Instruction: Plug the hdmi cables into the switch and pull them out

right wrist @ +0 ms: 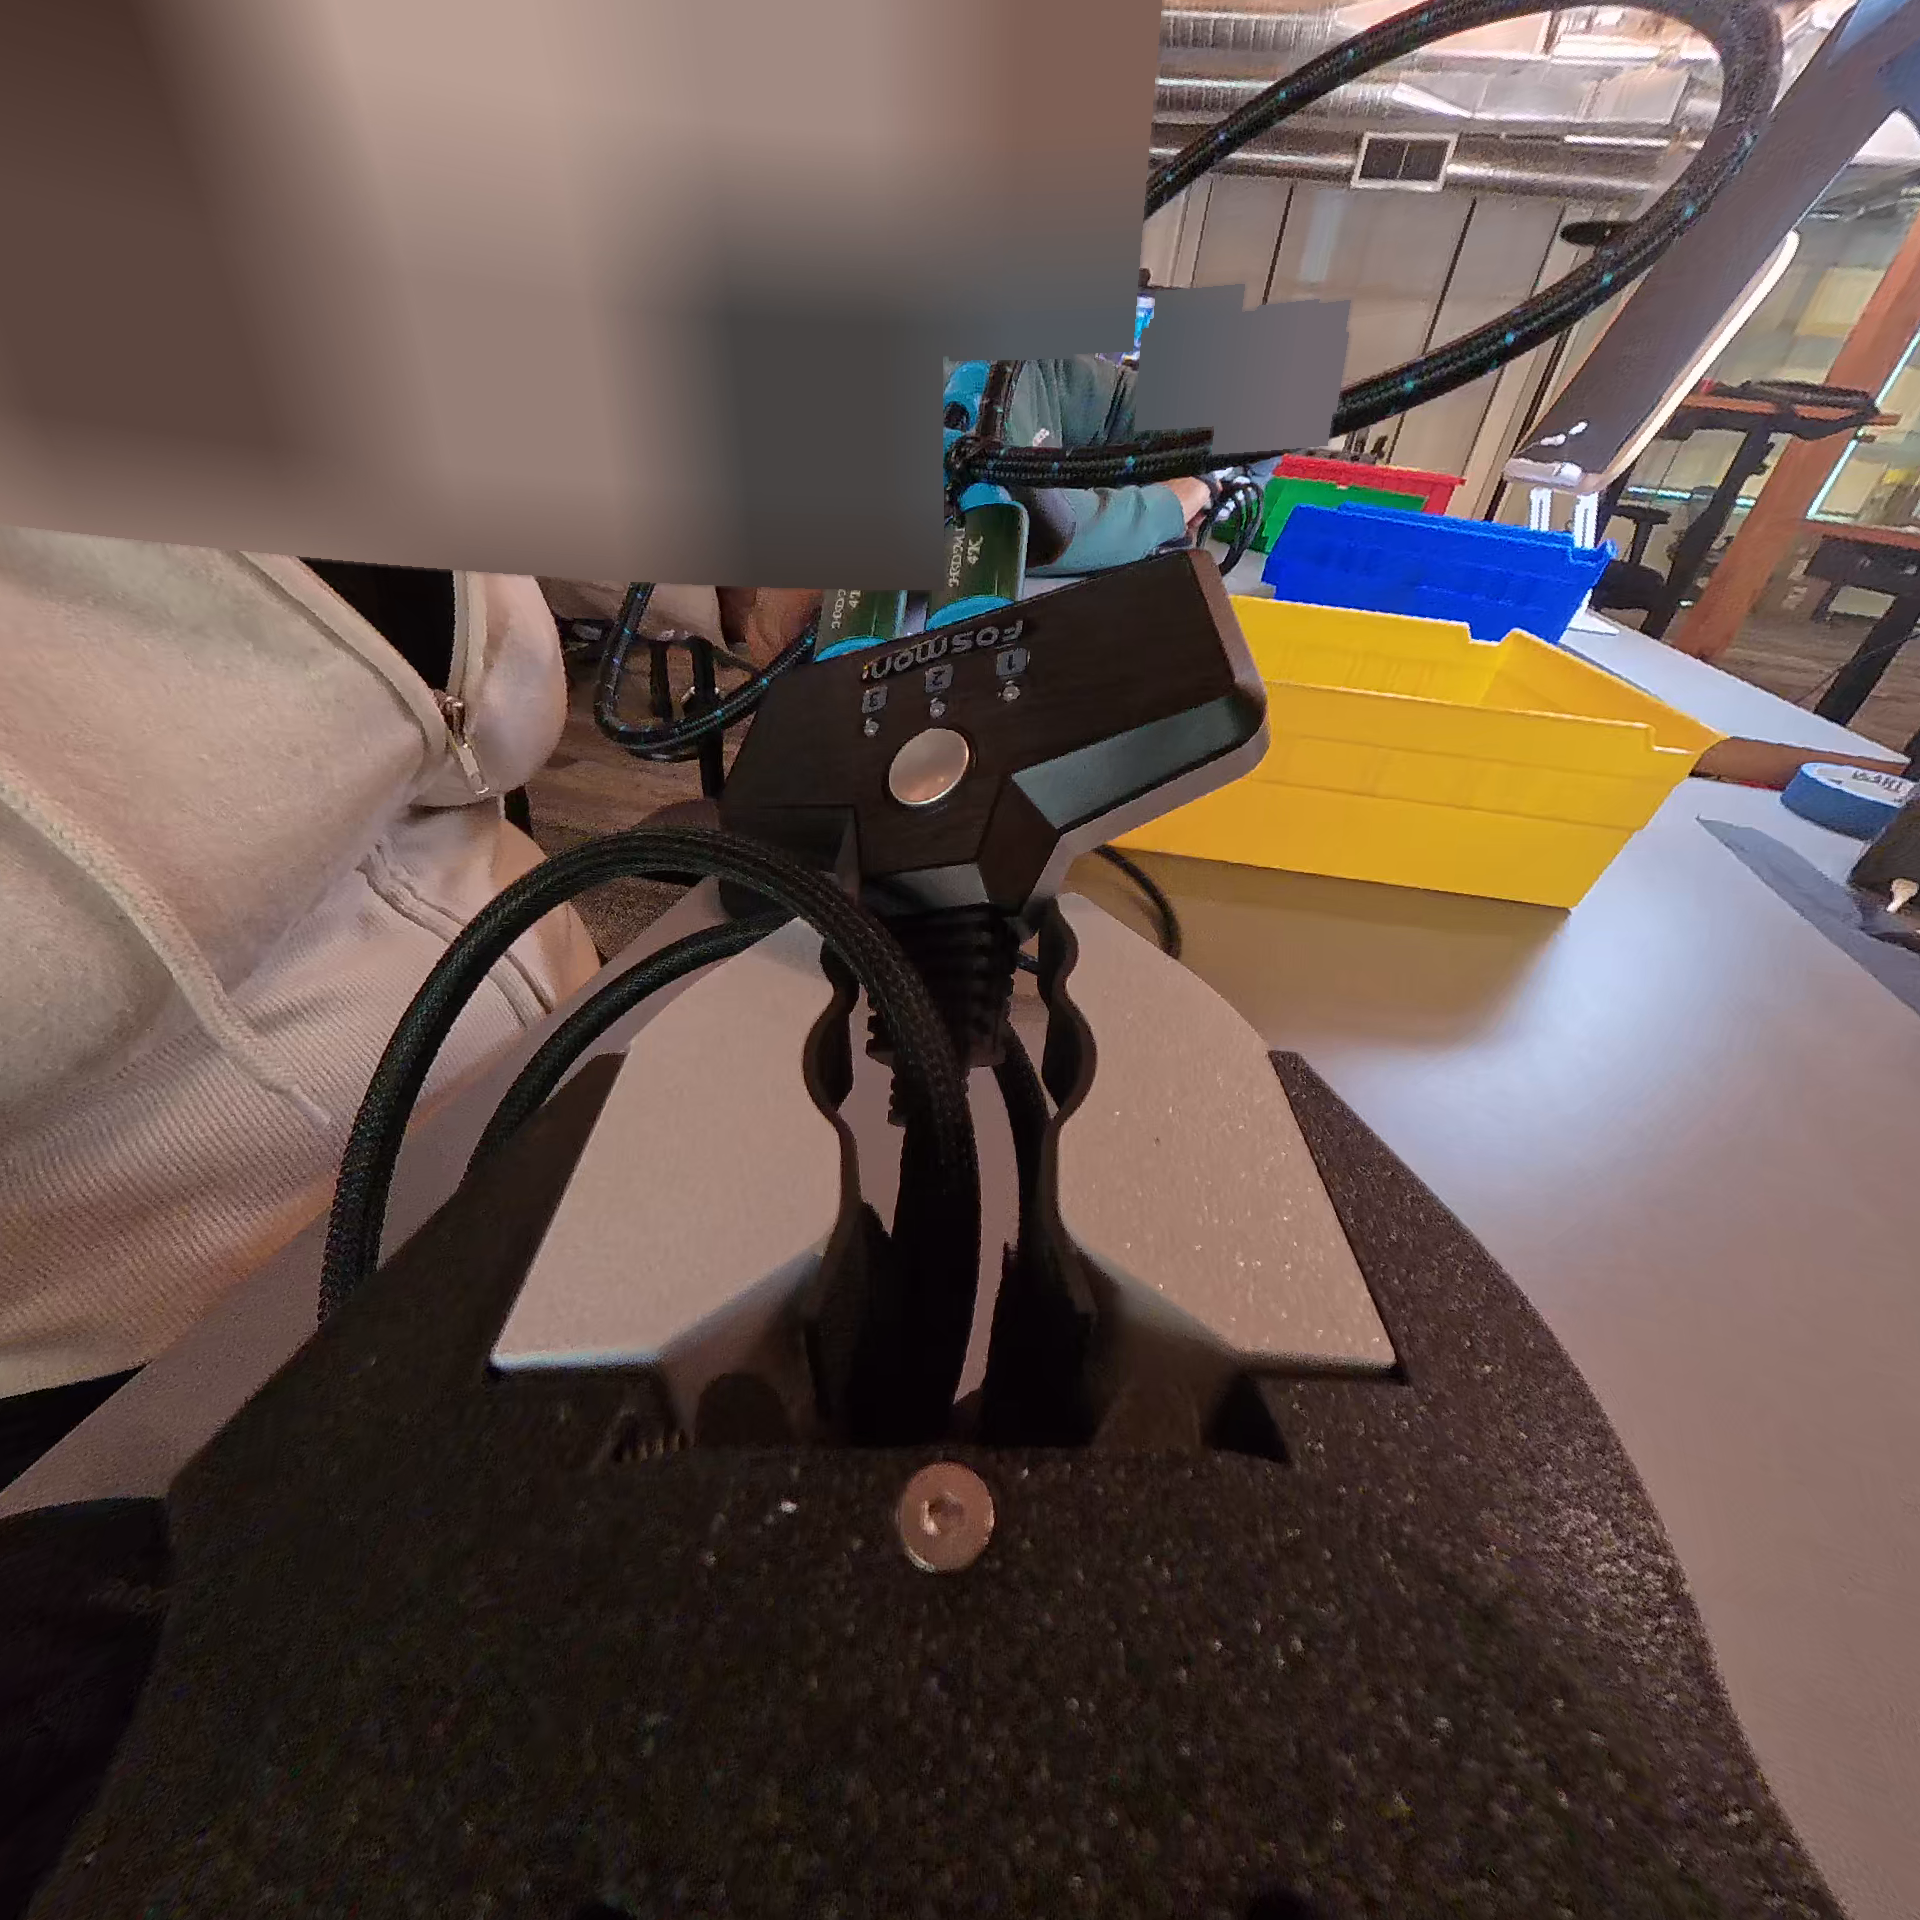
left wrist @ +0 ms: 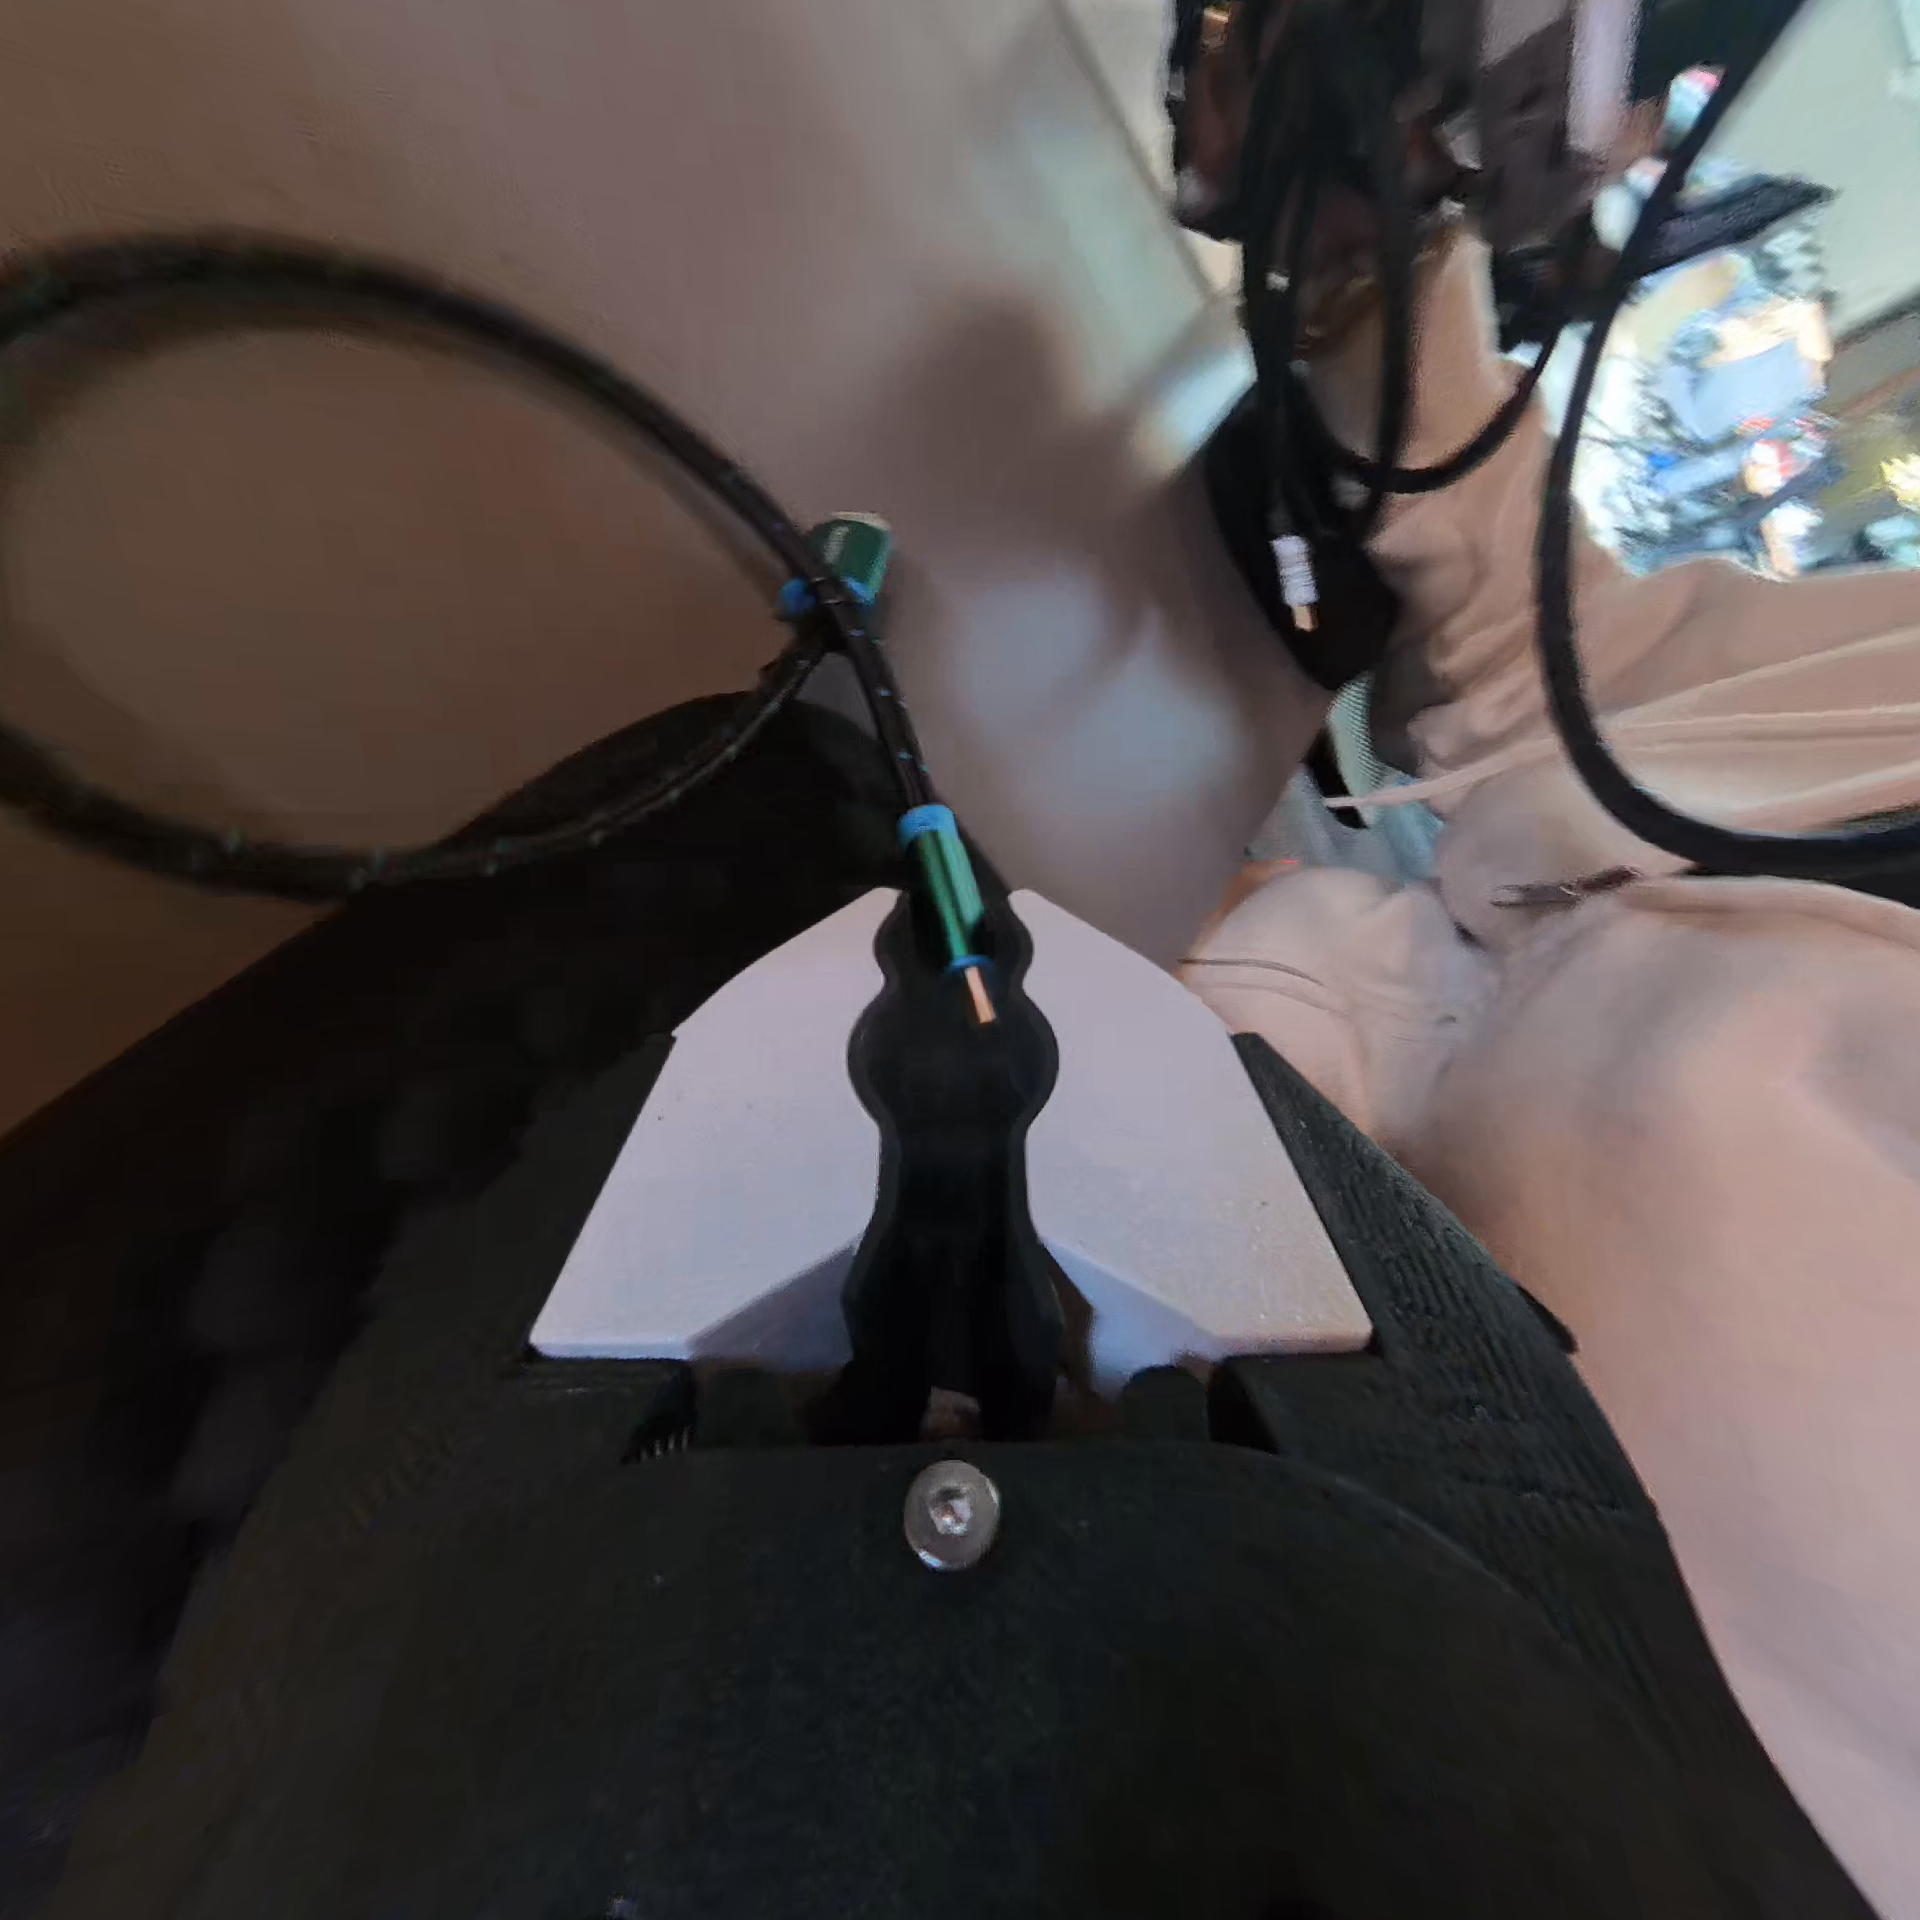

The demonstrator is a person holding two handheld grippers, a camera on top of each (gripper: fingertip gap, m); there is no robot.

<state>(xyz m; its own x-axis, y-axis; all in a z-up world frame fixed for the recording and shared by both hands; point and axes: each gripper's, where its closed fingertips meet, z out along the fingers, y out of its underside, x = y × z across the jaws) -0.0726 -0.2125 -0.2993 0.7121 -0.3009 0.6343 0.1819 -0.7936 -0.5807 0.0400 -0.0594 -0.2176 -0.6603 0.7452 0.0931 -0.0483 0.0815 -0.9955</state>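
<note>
Landmark: switch [right wrist: 987, 748], raised above the table [right wrist: 1558, 1143], held at its tail cable by the right gripper [right wrist: 951, 997] below it. Two HDMI plugs [right wrist: 982, 566] sit in the switch's far edge. Beyond and right of the switch: a bin [right wrist: 1434, 790] on the table; more bins [right wrist: 1434, 566] behind it. Tape roll [right wrist: 1849, 795] far right.

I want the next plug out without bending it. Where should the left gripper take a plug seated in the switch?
Grip the green plug across its flat sides on the shell, not the cable, coming from behind the switch, in line with the plug. The right gripper holds the switch's tail.
</note>
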